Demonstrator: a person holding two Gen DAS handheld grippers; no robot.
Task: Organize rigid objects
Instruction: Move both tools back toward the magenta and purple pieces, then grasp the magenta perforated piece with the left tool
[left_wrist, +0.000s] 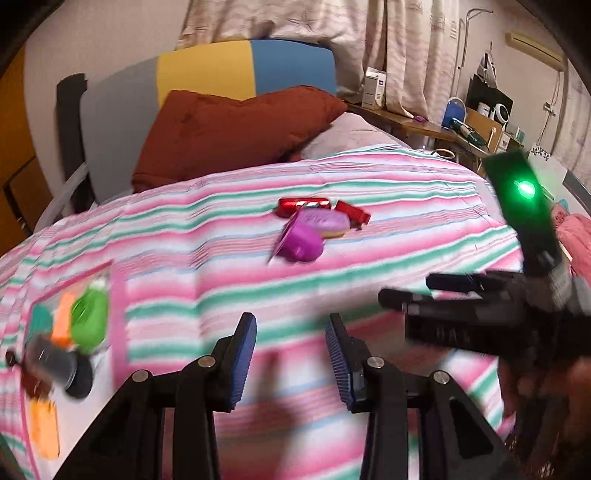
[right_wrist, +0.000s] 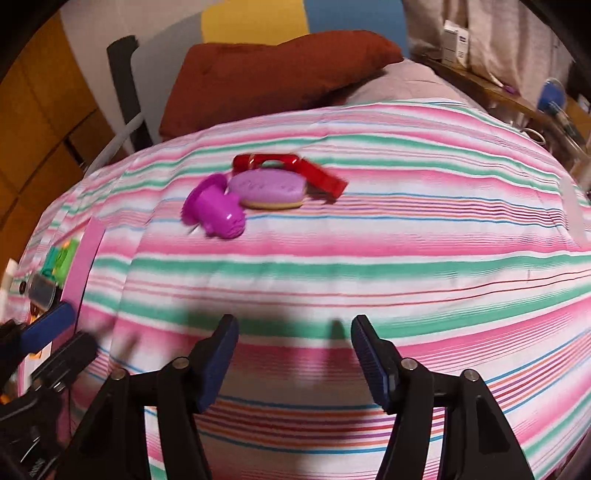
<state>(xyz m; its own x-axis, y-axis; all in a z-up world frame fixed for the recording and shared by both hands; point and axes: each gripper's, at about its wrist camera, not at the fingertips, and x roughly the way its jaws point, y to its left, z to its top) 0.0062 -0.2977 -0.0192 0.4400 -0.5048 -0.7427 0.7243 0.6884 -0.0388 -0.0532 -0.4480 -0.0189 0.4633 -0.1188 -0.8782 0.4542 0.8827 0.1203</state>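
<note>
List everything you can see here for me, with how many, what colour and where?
striped bedspread: one, pink, green and white, covers the bed
purple toy cup: one, magenta, on its side mid-bed
doughnut toy: one, lilac icing, beside the cup
red toy pieces: a shiny red cluster, count unclear, just behind the doughnut
pink-edged container: one, at the bed's left, holding blurred green, orange and teal items
cushion: one, rust red, at the head of the bed
headboard: one, grey, yellow and blue
curtains: pale, behind the bed
side table: one, wooden, cluttered, right of the bed
left hand-held gripper: one, black with blue pads, open, empty
right hand-held gripper: one, same colours, open, empty
</note>
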